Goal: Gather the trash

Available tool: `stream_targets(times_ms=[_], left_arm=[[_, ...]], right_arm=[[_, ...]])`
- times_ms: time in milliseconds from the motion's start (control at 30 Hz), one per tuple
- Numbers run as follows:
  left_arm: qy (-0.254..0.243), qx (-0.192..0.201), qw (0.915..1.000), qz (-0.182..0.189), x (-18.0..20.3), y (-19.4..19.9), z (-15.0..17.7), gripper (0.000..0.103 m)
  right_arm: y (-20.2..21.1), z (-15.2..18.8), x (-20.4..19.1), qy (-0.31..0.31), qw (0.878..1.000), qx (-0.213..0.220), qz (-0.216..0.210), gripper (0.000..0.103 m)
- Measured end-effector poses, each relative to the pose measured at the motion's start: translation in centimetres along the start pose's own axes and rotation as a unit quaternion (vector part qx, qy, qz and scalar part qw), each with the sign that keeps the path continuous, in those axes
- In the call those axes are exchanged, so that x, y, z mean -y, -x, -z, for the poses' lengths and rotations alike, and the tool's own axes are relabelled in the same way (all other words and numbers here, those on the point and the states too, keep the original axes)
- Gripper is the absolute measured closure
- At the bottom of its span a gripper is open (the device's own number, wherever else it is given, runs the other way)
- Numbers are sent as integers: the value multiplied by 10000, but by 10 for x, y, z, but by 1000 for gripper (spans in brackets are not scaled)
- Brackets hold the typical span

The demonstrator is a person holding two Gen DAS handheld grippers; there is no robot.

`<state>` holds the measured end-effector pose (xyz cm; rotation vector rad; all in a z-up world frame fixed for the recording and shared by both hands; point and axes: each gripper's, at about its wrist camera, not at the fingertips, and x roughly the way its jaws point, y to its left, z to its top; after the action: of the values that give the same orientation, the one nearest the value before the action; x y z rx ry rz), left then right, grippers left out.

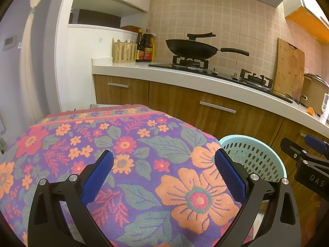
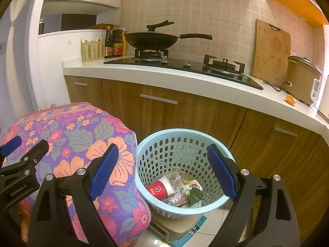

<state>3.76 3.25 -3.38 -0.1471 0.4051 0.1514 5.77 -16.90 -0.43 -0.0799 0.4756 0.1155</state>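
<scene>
Blue basket [image 2: 181, 144], one red cup [image 2: 162, 188], one leaf [image 2: 194, 195], two empty grippers.

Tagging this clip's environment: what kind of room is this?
A home kitchen, most likely: a black wok sits on a gas stove set into a counter, and a wooden cutting board leans against the tiled wall.
</scene>
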Motion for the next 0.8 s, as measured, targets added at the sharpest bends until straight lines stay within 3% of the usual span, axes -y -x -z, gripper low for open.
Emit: stream_targets(times_ms=[800], left_arm=[[-5,-13,10000,1,0,-1,1,8]], right_arm=[[0,1,2,-19,10000,-24,-5,19]])
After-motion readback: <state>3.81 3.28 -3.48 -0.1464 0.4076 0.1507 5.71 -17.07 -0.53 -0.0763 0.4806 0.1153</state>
